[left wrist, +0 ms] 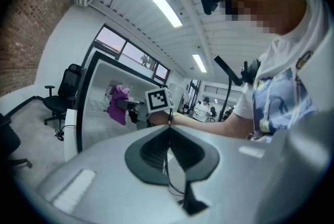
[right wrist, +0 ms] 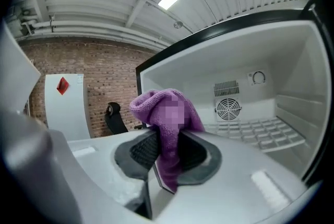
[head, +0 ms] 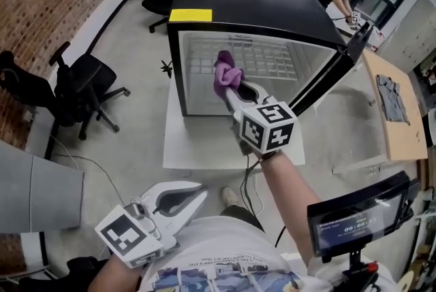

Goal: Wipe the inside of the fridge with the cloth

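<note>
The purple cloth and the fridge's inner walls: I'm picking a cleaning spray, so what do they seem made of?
The cloth looks like soft microfibre or terry: fuzzy matte nap, limp folds. The inner walls look like smooth white moulded plastic, with rounded corners and a faint sheen; painted metal can't be ruled out.

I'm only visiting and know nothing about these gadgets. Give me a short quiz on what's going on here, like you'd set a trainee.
1. True or false: the left gripper holds the purple cloth.
2. Multiple choice: the fridge has its door A) shut, B) open, C) missing.
3. Short answer: what colour is the sticker on the fridge's top front edge?

Key
1. False. The right gripper is clamped on the cloth, while the left gripper is shut and empty.
2. B.
3. Yellow.
</note>
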Demonstrator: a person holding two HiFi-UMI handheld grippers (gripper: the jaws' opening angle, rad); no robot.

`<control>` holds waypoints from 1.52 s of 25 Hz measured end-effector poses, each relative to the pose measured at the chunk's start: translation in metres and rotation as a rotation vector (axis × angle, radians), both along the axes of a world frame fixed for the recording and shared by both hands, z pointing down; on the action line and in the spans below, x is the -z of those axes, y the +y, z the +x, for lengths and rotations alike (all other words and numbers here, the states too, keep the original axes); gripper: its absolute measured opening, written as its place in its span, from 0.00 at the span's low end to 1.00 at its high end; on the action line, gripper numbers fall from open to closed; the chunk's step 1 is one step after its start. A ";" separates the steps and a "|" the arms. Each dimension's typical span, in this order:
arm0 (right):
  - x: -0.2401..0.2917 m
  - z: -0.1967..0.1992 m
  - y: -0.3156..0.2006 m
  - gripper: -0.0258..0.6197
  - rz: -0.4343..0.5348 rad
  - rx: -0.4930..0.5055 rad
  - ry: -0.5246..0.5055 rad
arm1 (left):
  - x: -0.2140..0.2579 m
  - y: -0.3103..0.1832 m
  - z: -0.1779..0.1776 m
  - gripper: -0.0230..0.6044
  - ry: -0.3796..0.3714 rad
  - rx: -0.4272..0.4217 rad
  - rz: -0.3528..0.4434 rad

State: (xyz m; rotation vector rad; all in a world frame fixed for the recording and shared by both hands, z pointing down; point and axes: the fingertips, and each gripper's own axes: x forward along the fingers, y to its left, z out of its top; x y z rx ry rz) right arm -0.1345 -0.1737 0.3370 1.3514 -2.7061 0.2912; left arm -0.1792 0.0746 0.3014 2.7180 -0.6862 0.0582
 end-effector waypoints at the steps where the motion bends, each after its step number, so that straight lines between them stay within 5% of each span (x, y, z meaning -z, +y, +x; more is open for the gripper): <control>1: -0.005 0.011 0.006 0.16 0.003 -0.020 0.015 | 0.000 0.000 0.003 0.04 -0.001 -0.015 0.003; 10: -0.057 0.109 0.039 0.16 -0.048 -0.296 0.086 | 0.008 0.014 0.008 0.04 0.011 -0.114 0.019; 21: -0.132 0.202 0.016 0.16 -0.097 -0.732 0.164 | -0.016 -0.003 0.000 0.04 -0.082 -0.112 0.024; 38: -0.163 0.215 -0.091 0.16 -0.128 -0.768 0.188 | 0.004 -0.068 0.029 0.04 -0.086 -0.052 -0.014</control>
